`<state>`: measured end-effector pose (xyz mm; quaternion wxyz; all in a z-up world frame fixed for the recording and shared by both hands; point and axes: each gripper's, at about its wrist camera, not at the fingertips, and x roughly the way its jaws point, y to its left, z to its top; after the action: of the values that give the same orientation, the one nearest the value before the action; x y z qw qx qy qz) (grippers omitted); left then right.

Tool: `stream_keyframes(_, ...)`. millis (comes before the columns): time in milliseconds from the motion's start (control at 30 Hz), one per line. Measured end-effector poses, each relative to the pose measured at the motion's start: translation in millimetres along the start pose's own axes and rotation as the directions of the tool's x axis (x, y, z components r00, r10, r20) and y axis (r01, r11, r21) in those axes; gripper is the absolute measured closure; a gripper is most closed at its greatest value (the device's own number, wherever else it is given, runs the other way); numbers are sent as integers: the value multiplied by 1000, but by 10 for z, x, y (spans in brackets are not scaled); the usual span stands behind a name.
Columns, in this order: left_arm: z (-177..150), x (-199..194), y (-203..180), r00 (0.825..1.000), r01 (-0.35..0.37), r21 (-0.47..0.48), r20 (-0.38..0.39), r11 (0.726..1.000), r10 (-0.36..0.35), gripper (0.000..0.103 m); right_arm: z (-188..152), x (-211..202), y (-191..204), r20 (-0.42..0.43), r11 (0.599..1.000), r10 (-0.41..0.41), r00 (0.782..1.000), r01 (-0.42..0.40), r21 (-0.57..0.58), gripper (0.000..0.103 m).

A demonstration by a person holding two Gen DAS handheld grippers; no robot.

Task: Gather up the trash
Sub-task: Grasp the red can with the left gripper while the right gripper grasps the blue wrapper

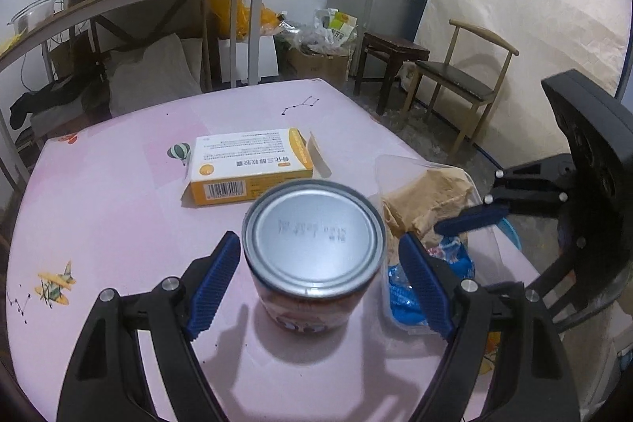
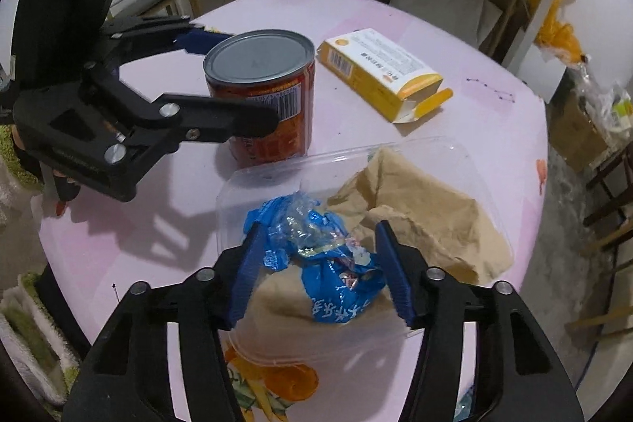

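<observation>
Left wrist: one can [image 1: 313, 256] between wide left tool [image 1: 320, 277]; right tool [image 2: 318, 271] wide around one blue wrapper [image 2: 336, 279].

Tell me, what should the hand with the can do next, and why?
Probably close the left hand-held gripper on the can. Its blue fingers sit open on both sides of the upright can, not squeezing yet, and the clear tray of trash waits right beside it.
</observation>
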<state>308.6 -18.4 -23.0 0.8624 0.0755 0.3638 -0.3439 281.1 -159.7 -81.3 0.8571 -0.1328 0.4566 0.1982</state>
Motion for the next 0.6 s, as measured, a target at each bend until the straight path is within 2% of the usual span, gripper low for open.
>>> stream_keyframes(67, 33, 37, -17, 1000, -11, 11, -15, 1000, 12, 23, 4, 8, 10, -5, 1000, -3, 1000, 3, -3, 59)
stream_keyframes(167, 59, 92, -25, 999, -31, 16, -39, 999, 32, 33, -18, 19, 23, -22, 1000, -31, 999, 31, 1, 71)
stream_keyframes(233, 55, 98, -14, 999, -29, 2, -43, 1000, 29, 38, -26, 21, 13, -19, 1000, -24, 1000, 24, 7, 74)
stream_keyframes(333, 39, 74, 40, 999, -15, -29, -37, 999, 14, 38, -45, 10, 3, -11, 1000, -17, 1000, 17, 24, 77)
stream_keyframes(533, -113, -91, 219, 997, 73, -146, 14, 987, -72, 38, -73, -26, -46, 20, 996, -6, 1000, 5, 87, 84)
stream_keyframes(600, -229, -187, 351, 992, 122, -234, 46, 965, -115, 38, -96, -53, -69, 36, 993, 0, 999, -5, 121, 87)
